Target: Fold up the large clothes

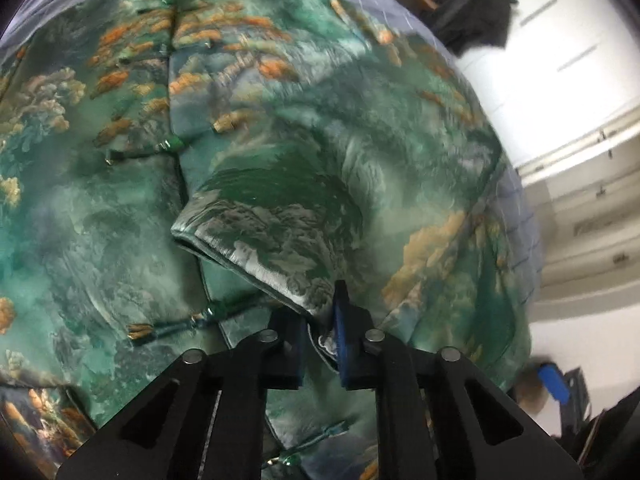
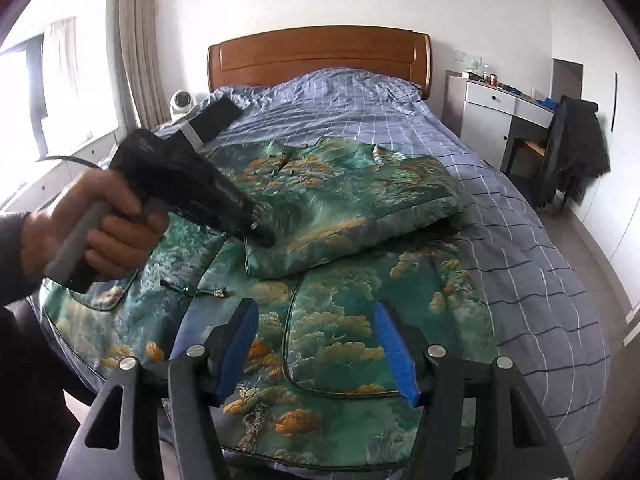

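Pinching sleeve cuff [image 1: 320, 336] (green jacket [image 2: 340, 216]), left gripper [image 1: 322, 344], right gripper [image 2: 316, 344] agape

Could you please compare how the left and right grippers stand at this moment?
The left gripper is shut on the cuff of the green jacket; the right gripper is open, holding nothing. The left touches the fabric; the right hovers above it. Both have blue-padded fingers.

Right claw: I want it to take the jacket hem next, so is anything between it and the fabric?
Nothing visible. The right claw hangs open over the near hem of the green jacket, with only fabric below it. The left claw is farther up the bed, shut on the folded sleeve, clear of that path.
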Motion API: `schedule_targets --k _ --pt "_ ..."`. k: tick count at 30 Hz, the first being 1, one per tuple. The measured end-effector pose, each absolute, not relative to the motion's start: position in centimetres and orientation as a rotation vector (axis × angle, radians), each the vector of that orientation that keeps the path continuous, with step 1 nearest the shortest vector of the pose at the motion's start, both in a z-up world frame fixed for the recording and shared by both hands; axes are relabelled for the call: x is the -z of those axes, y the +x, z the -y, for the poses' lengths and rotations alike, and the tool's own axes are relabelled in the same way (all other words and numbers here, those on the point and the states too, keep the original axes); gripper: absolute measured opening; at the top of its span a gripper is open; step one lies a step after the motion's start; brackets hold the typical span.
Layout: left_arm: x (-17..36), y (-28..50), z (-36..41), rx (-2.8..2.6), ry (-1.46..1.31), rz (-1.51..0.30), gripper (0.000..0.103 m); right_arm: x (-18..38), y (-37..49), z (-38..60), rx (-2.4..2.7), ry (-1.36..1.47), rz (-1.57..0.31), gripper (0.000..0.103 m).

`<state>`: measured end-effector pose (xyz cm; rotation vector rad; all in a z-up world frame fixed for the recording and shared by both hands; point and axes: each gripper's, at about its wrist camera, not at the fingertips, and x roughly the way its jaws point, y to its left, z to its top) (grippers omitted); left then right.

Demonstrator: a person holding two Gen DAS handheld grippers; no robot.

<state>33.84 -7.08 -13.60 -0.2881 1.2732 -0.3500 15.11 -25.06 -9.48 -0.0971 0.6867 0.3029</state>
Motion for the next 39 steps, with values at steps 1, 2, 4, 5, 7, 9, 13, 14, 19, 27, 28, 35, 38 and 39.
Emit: schedule_targets --k 1,2,4,5,7,9,13,14,19,27,28,35,38,39 --pt "12.8 33.9 6.8 0.340 -0.270 -1.248 0.008 9.2 15.0 25.4 -0.300 -0.087 -0.681 0.062" --pt "11.9 34.0 6.5 0.326 -0.246 -1.217 0.007 9.0 15.2 25.6 -0.296 -0.081 -0.677 0.062" --pt "9.8 34.6 5.5 0.301 -0.217 -1.162 0.007 8.3 15.5 26.4 -0.285 -0.067 -0.657 0.062" --pt "9.0 35.1 5.0 0.292 -0.207 -1.141 0.007 8.0 15.8 26.7 -0.283 -0.058 -0.651 0.062" --pt "7.6 36.7 3.7 0.258 -0.203 -1.105 0.007 7.4 16.9 27.4 -0.291 -0.046 -0.640 0.062" --pt "7.4 38.9 2.3 0.219 -0.199 -1.084 0.007 6.9 18.7 27.7 -0.294 -0.079 -0.627 0.062" --pt "10.5 41.8 0.2 0.125 -0.198 -1.111 0.008 6.3 25.0 28.1 -0.290 -0.147 -0.616 0.062" --pt "11.6 42.1 0.0 0.117 -0.204 -1.125 0.008 6.3 27.0 28.4 -0.290 -0.136 -0.628 0.062" --pt "14.3 41.5 0.1 0.099 -0.187 -1.122 0.011 8.3 40.6 28.9 -0.284 -0.097 -0.757 0.035" --pt "15.4 41.1 0.3 0.091 -0.163 -1.100 0.015 15.1 53.9 28.4 -0.275 0.045 -0.944 0.026" --pt "15.5 41.1 0.2 0.092 -0.163 -1.098 0.015 16.4 54.5 28.3 -0.268 0.054 -0.982 0.025" --pt "15.7 41.1 0.7 0.080 -0.118 -1.077 0.016 16.8 52.8 28.3 -0.279 0.029 -1.024 0.024" --pt "15.8 41.2 0.8 0.071 -0.109 -1.070 0.016 15.7 49.3 28.9 -0.321 -0.018 -1.033 0.024" --pt "15.8 41.2 0.8 0.068 -0.106 -1.067 0.016 15.4 48.0 29.2 -0.336 -0.029 -1.040 0.024"
